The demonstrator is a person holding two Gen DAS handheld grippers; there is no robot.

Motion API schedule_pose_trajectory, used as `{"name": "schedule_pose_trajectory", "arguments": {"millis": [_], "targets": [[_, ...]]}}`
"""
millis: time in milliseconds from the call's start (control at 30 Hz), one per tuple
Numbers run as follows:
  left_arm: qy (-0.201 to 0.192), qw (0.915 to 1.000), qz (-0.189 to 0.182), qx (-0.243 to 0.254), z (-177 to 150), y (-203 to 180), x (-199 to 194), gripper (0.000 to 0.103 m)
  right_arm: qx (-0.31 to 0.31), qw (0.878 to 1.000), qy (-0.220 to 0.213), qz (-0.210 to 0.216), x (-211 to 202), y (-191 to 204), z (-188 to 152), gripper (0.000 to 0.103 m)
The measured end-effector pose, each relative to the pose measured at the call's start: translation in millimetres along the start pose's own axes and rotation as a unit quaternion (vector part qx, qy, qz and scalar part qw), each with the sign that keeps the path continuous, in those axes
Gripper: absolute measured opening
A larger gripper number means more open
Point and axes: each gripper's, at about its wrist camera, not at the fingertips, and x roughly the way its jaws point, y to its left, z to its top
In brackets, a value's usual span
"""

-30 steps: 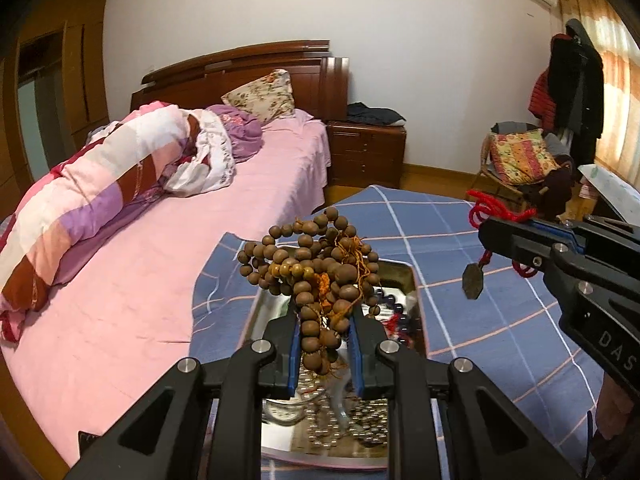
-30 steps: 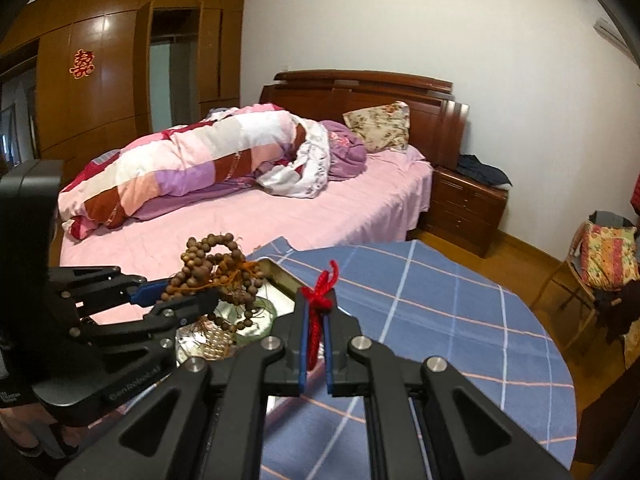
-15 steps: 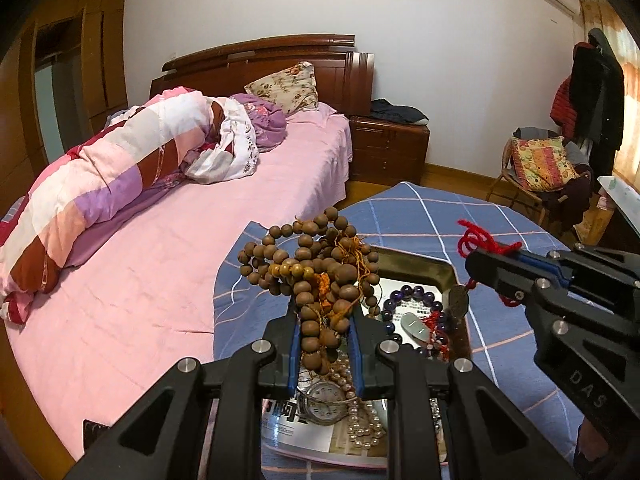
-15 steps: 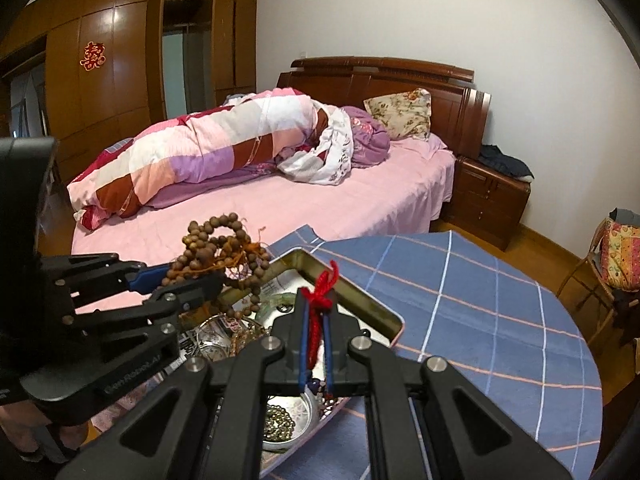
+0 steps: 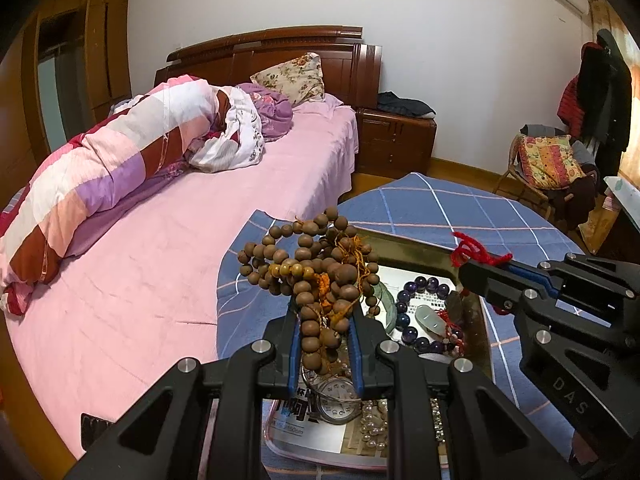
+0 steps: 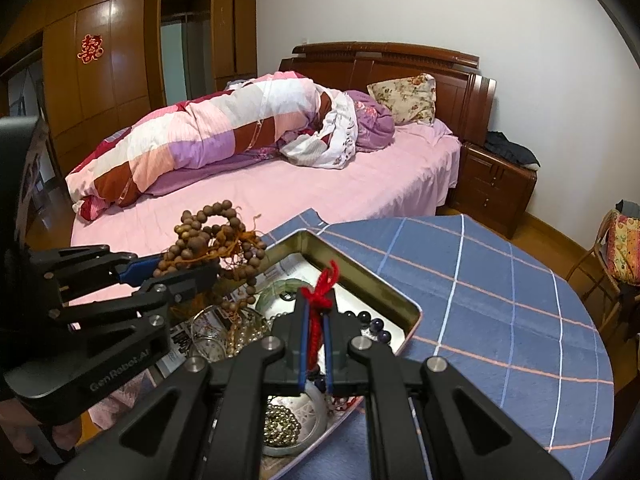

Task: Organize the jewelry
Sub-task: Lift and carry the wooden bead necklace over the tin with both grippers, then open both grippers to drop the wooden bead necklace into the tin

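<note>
My left gripper [image 5: 325, 330] is shut on a bunch of brown wooden bead strands [image 5: 316, 272] and holds it above the metal tray [image 5: 416, 250]; the beads also show in the right wrist view [image 6: 208, 244]. My right gripper [image 6: 316, 316] is shut on a red cord [image 6: 320, 296], over the tray [image 6: 384, 280]. In the left wrist view the right gripper [image 5: 476, 276] holds the cord [image 5: 472, 252] above a purple bead bracelet [image 5: 416, 316] and a pale pendant [image 5: 430, 316]. The tray also holds a watch [image 5: 336, 398], pearls and a green bangle.
The tray sits on a round table with a blue checked cloth [image 6: 500, 288]. A bed with pink sheet [image 5: 140, 272] and a rolled quilt lies left and behind. A nightstand [image 5: 396, 144] and a chair with clothes [image 5: 552, 164] stand farther back.
Both grippers have moved over the tray with their loads still held. The cord's hanging pendant has come down into the tray among the jewelry.
</note>
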Motion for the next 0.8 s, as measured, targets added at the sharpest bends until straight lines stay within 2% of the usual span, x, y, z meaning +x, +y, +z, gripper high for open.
{"name": "schedule_pose_trajectory", "arguments": {"millis": [600,800], "targets": [[0.03,0.9995,-0.005,0.006,-8.6,-3.9,19.0,0.02,0.003,0.999,0.038,0.004,25.6,2.4,-10.9,0.008],[0.04,0.9992,-0.01,0.005,-13.3,-4.1,23.7,0.023,0.008,0.998,0.056,0.014,33.0,-0.7,-17.0,0.01]]}}
